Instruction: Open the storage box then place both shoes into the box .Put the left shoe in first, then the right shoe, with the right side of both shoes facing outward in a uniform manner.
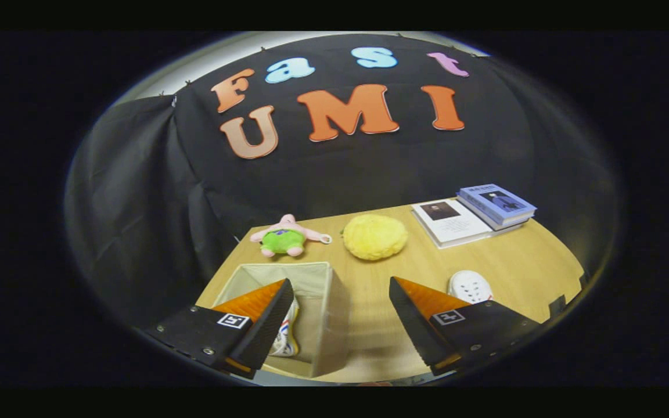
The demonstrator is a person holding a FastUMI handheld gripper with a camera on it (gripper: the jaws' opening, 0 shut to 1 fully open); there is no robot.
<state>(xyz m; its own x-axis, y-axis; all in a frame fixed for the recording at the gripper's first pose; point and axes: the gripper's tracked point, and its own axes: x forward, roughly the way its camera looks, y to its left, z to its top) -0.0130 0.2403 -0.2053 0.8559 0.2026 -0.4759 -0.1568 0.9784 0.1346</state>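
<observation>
The gripper (pixel 340 316) is hanging above the table (pixel 532 261) with its two fingers spread wide apart and nothing between them but bare wood. The left finger (pixel 265 325) is reaching over the storage box (pixel 326 313), which is sitting open with its beige fabric walls standing up. Inside the box, partly hidden behind that finger, one white shoe (pixel 287 337) with coloured marks is lying against the near side. The right finger (pixel 421 319) is hovering over the table, and just beyond it the second white shoe (pixel 470 286) is resting on the wood, well apart from the box and partly covered by the finger's body. Farther out, a yellow fluffy ball (pixel 374 236) is sitting near the middle of the table, with a pink and green plush toy (pixel 286 235) lying to its left, beyond the box. Past the second shoe, at the far edge of the table, two books (pixel 474 213) are lying, the blue one overlapping the white one.
</observation>
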